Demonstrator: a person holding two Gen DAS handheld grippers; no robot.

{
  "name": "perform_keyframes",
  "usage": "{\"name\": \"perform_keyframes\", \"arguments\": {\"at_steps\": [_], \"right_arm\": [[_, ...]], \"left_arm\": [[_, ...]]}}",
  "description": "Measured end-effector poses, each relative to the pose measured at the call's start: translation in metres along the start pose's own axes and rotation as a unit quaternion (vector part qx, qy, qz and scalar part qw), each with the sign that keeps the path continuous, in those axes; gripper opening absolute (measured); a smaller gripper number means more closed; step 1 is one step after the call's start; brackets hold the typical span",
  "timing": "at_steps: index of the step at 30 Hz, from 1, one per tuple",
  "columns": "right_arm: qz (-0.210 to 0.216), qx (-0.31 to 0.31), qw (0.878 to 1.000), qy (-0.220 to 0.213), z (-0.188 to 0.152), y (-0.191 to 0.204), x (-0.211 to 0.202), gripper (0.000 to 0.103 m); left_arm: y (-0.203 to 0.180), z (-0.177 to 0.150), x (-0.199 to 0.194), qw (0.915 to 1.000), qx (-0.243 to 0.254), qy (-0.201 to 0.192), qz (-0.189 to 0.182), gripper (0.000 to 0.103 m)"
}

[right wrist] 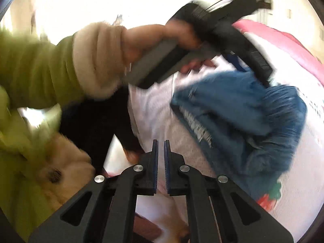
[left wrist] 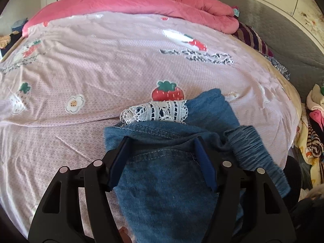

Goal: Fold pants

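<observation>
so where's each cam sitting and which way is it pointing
Left wrist: rides the left gripper, looking along its open fingers across the bed sheet toward the pink quilt; denim pants lie between the fingers.
Right wrist: rides the right gripper, fingers nearly closed on nothing, facing sideways at the person's left hand, green sleeve and other gripper.
Shared: pants, strawberry sheet, pink quilt.

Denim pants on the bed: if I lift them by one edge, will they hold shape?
Probably not: the denim pants lie crumpled in soft folds, so they should droop. The lace trim looks delicate and may snag.
</observation>
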State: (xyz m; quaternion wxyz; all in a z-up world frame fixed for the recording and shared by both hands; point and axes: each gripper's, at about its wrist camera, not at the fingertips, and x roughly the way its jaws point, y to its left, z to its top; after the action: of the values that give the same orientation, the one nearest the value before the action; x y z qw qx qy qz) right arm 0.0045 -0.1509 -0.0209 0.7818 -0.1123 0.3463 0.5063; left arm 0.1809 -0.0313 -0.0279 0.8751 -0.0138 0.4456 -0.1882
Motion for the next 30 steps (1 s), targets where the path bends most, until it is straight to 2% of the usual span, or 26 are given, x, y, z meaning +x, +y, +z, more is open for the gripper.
{"name": "perform_keyframes", "arguments": {"at_steps": [2,3,5,6,7,10,13,14,16,21,25,30], "right_arm": [[-0.018,0.036,0.999,-0.029,0.005,-0.011,-0.016,0.007],[-0.026,0.051,0.998,-0.037,0.007,-0.016,-0.022,0.012],[-0.046,0.083,0.994,-0.053,0.013,-0.026,-0.033,0.03],[-0.055,0.097,0.992,-0.058,0.016,-0.031,-0.037,0.044],[-0.059,0.107,0.991,-0.061,0.018,-0.034,-0.04,0.049],[-0.082,0.126,0.986,-0.075,0.021,-0.039,-0.047,0.053],[-0.109,0.144,0.98,-0.082,0.024,-0.045,-0.053,0.073],[-0.116,0.154,0.977,-0.086,0.024,-0.049,-0.055,0.075],[-0.131,0.176,0.971,-0.094,0.025,-0.061,-0.061,0.088],[-0.15,0.242,0.953,-0.103,0.026,-0.095,-0.064,0.092],[-0.157,0.268,0.945,-0.1,0.026,-0.111,-0.06,0.093],[-0.159,0.299,0.935,-0.103,0.03,-0.134,-0.055,0.094]], "left_arm": [[-0.003,0.0,-0.009,0.9999,0.004,-0.012,0.001,0.057],[-0.004,0.0,-0.012,0.9998,0.007,-0.017,0.003,0.057],[-0.007,0.0,-0.022,0.9994,0.015,-0.03,0.01,0.057],[-0.008,-0.001,-0.026,0.9991,0.017,-0.035,0.014,0.057],[-0.009,-0.002,-0.032,0.9987,0.02,-0.043,0.019,0.057],[-0.01,-0.004,-0.043,0.9979,0.024,-0.055,0.026,0.059],[-0.012,-0.007,-0.054,0.9965,0.033,-0.067,0.037,0.063],[-0.013,-0.009,-0.057,0.9961,0.035,-0.068,0.042,0.064],[-0.013,-0.013,-0.06,0.9961,0.037,-0.066,0.044,0.069],[-0.008,-0.03,-0.057,0.9966,0.038,-0.05,0.054,0.072],[-0.004,-0.042,-0.052,0.9968,0.033,-0.042,0.06,0.081],[0.009,-0.052,-0.044,0.9984,0.003,-0.029,0.049,0.083]]}}
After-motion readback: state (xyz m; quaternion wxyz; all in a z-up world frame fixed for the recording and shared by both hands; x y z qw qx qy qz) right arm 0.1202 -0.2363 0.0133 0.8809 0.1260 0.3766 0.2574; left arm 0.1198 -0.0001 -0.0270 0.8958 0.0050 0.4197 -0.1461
